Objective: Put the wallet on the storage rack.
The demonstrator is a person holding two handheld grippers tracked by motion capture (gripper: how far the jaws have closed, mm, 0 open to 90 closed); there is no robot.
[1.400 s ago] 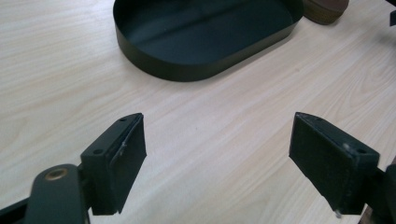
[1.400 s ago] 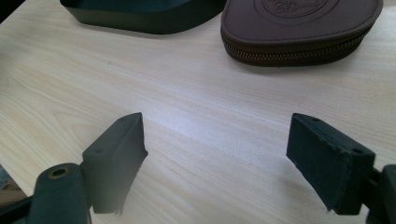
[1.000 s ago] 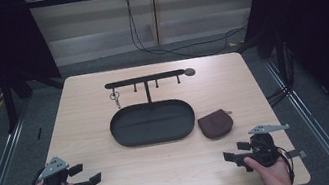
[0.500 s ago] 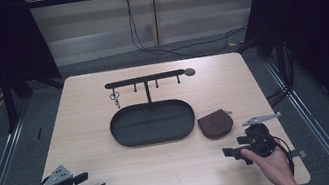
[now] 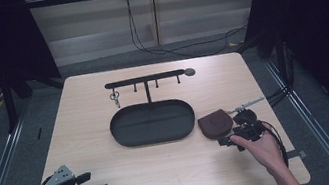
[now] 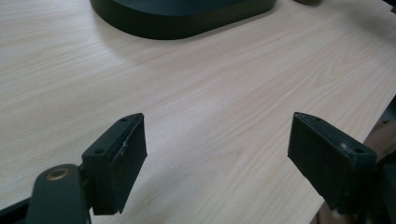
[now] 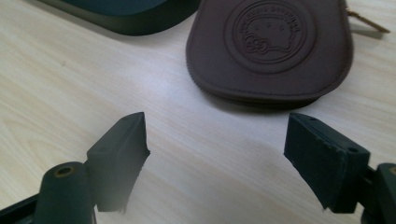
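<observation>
in the high view the brown pouch (image 5: 215, 123) lies flat on the table (image 5: 166, 173) right of centre, just beside the right end of the dark oval tray (image 5: 152, 122). the right gripper (image 5: 226, 139) sits just below and right of the pouch, close to its lower edge, jaws spread wide and holding nothing. in the right gripper view the pouch (image 7: 271, 46) fills the upper middle, embossed round seal up, beyond both fingers (image 7: 121, 149) and apart from them, bare wood between. the left gripper (image 5: 93, 184) waits at the lower left of the high view, well apart from the pouch, jaws wide open and empty over plain table.
</observation>
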